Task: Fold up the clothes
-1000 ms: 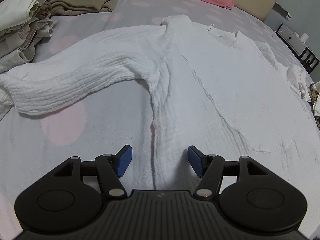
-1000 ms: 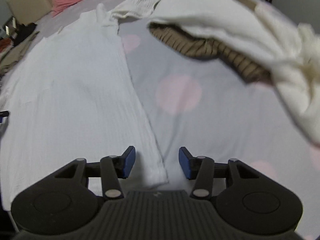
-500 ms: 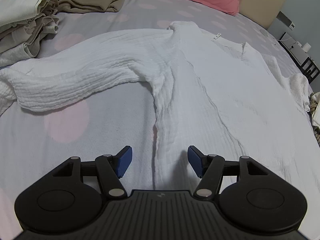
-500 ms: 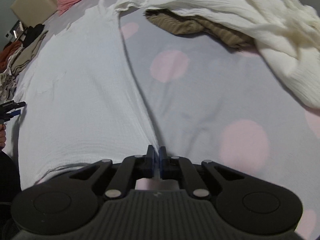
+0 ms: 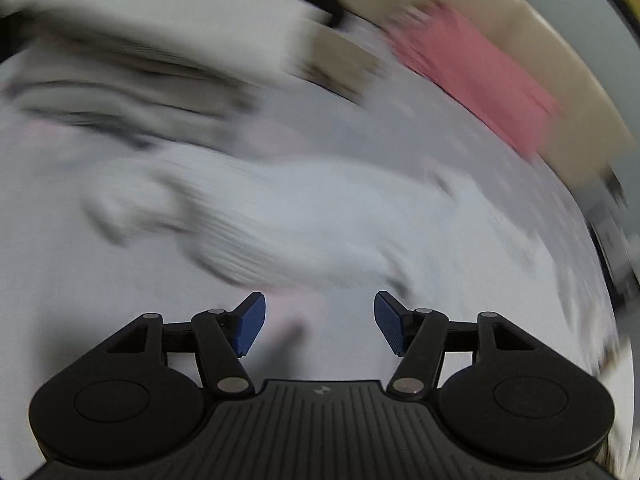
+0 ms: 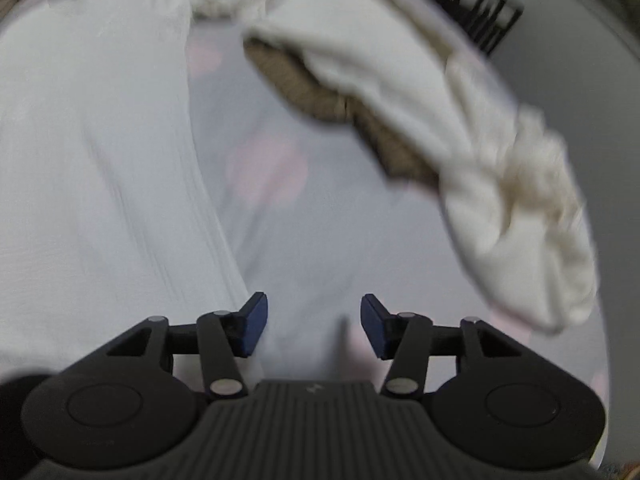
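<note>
White crinkled cloth, a shirt, lies spread flat on the bed, whose grey sheet bears pale pink dots. In the right wrist view the shirt fills the left half, its straight side edge running down to just beside the left blue pad of the right tongs. Those tongs are spread wide with nothing between the pads, only bare sheet and the shirt's edge below them.

To the right on the bed sits a heap of cream cloth, with a brown striped garment showing from under it, well apart from the shirt. A dark chair frame stands beyond the bed.

The left wrist view is heavily blurred. The left tongs are likewise spread apart and empty, held low over the sheet. Ahead of them stretches a ribbed white sleeve of the shirt, lying crosswise. Farther off are a blurred stack of pale clothes, a pink pillow and a beige headboard. No container can be made out in either view.
</note>
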{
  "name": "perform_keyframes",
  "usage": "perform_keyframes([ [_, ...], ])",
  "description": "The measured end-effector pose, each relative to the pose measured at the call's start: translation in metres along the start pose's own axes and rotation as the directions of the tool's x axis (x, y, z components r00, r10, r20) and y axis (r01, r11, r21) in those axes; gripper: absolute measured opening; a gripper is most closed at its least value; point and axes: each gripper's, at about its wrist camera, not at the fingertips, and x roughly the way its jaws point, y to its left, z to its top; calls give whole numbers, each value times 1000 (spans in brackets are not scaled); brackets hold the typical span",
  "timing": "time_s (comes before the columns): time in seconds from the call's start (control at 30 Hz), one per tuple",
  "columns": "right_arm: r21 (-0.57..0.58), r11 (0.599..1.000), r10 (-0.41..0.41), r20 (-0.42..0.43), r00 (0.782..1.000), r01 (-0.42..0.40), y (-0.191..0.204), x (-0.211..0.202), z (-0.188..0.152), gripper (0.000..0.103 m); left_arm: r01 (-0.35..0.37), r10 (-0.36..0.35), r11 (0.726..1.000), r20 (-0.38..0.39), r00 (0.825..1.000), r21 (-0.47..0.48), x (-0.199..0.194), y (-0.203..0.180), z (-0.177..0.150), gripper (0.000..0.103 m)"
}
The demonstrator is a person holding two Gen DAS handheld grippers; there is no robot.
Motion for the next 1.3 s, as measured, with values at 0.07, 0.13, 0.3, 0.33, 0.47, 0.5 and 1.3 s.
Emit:
perform_keyframes([
  [0.07,-11,999,44,36,998,-44,22,-4,6,54,-80,82,990,17,996,-113,-3,36,15,59],
  [0.13,-23,996,88,71,994,-87,45,-8,13,54,-120,127,971,23,992,-209,-6,69,26,59],
  [0.3,-61,980,199,156,968,-191,101,-18,29,54,-134,167,944,88,982,-303,-10,120,30,59],
  [0.33,-69,975,221,172,960,-212,112,-20,32,54,-136,178,939,108,978,-314,-9,127,29,59],
  [0.47,-112,951,305,220,927,-287,158,-25,42,54,-83,146,935,161,976,-346,4,140,26,59],
  [0.5,-132,945,322,206,924,-299,171,-20,39,54,-51,119,940,183,976,-337,6,141,25,59],
  [1.3,-189,930,327,42,944,-314,226,28,27,55,303,-229,893,243,943,-334,-34,140,57,6],
])
